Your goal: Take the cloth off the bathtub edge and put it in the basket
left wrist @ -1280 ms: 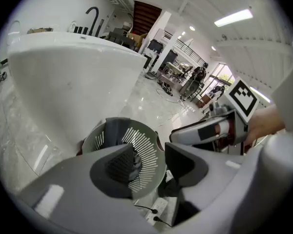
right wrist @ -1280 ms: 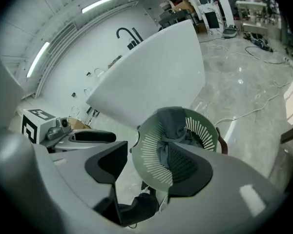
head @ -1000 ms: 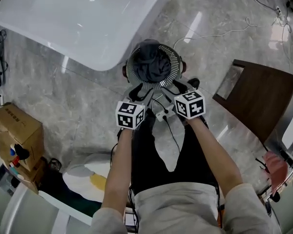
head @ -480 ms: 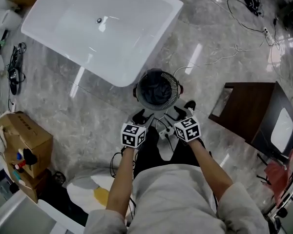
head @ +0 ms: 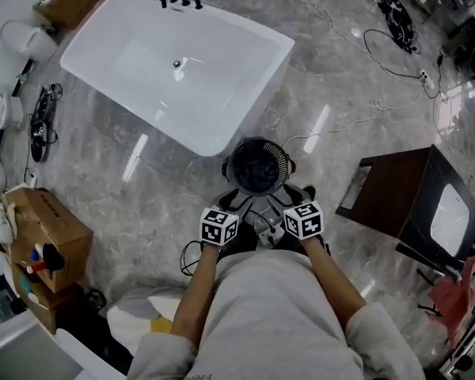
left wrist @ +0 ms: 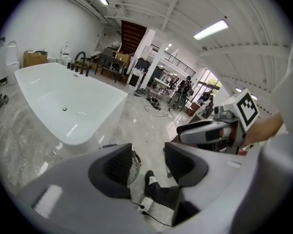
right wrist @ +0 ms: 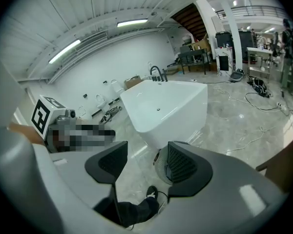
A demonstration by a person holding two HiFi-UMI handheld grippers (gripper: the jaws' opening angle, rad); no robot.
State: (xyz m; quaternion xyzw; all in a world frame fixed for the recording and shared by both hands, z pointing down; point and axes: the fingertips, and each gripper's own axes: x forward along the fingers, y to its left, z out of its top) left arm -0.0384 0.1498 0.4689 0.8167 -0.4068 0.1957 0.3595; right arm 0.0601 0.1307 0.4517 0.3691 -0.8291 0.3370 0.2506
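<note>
Progress: I judge the job done. The cloth lies bunched inside the basket, and the tub rim shows bare.
Left to do: nothing I can see beyond parking the tools.
Left tool: jaws partly apart, nothing between them, only floor beyond.
Right tool: same narrow gap, empty.
Place: basket stands on the floor at 12 o'clock from both tools. The tub's corner is just beside it at 11 o'clock.
Cloth: dark, soft, a crumpled heap that fills the basket.
Basket: round, with thin upright slats and a dark rim.
Tub: white, glossy, hard, a rectangle with rounded corners.
Floor: polished grey marble with glare streaks.
</note>
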